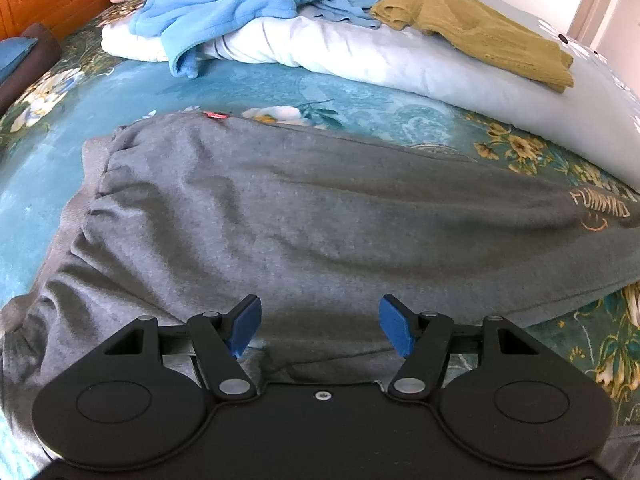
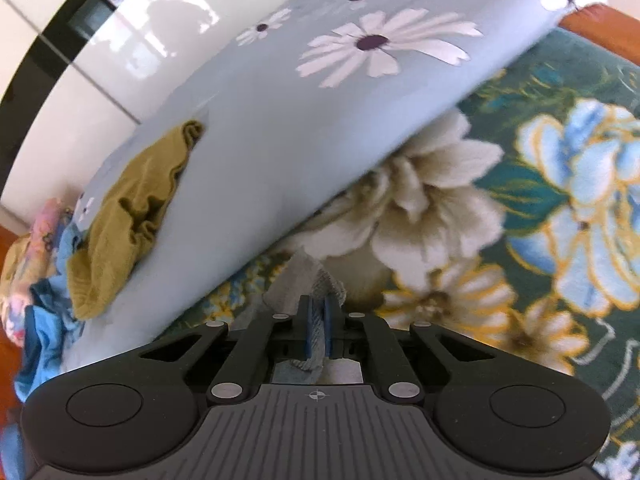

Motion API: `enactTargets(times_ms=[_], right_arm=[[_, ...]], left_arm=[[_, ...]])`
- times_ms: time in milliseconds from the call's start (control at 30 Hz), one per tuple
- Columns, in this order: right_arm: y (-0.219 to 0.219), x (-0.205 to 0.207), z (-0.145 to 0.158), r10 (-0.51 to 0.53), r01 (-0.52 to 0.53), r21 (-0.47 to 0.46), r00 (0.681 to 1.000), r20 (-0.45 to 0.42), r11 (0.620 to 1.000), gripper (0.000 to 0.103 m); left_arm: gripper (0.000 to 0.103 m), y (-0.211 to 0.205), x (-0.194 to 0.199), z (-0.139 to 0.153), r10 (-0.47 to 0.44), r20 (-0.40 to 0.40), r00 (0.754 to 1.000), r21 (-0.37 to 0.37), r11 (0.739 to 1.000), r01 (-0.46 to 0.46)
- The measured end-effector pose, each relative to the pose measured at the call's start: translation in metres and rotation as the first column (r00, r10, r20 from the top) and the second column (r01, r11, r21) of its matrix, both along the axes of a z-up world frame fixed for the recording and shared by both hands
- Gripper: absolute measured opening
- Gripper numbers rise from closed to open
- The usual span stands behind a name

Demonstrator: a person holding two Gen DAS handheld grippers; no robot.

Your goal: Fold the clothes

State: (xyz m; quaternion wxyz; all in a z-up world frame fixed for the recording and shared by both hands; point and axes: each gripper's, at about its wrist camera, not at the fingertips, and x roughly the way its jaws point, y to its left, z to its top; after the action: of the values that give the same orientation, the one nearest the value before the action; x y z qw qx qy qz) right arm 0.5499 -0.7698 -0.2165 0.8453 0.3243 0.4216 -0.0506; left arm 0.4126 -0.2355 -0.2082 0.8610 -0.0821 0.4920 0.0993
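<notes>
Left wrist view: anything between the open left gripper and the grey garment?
Nothing visible. The left gripper stands open directly over the grey garment, with only bare cloth between its pads. The blue fleece and mustard top lie well beyond.

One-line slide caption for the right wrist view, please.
Right gripper shut on a grey fabric edge above the floral bedspread, beside a daisy-print quilt.

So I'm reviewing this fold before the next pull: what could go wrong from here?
1. The right gripper pinches only a thin edge of the grey sweatpants, so the fabric could slip out.
2. The left gripper hangs open above the sweatpants, holding nothing, so a one-sided pull may drag and bunch them.
3. The folded daisy-print quilt lies close by and could snag the moving cloth.
</notes>
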Motion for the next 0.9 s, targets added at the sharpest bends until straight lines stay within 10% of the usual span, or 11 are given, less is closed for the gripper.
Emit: enactTargets(times_ms=[367,567,800,900], right_arm=[[-0.024,-0.016,-0.031,-0.107,0.106,-0.019,0.990,-0.091,0.994,0.001],[-0.021,-0.017,-0.032,-0.113,0.115,0.018,0.989,-0.091,0.993,0.034],[0.000,-0.005,-0.042,-0.084,0.090,0.058,0.991,-0.103,0.994,0.033],[0.006,-0.001,-0.041,-0.075,0.081,0.057,0.992,-0.103,0.995,0.014]], left_arm=[[0.064,0.002,0.002,-0.003,-0.009,-0.007,1.000,0.002,1.000,0.010],[0.064,0.001,0.003,-0.001,-0.005,0.000,1.000,0.000,1.000,0.005],[0.064,0.003,0.001,0.001,0.003,0.003,1.000,0.008,1.000,-0.003],[0.064,0.006,-0.002,0.002,0.014,0.003,1.000,0.011,1.000,-0.014]])
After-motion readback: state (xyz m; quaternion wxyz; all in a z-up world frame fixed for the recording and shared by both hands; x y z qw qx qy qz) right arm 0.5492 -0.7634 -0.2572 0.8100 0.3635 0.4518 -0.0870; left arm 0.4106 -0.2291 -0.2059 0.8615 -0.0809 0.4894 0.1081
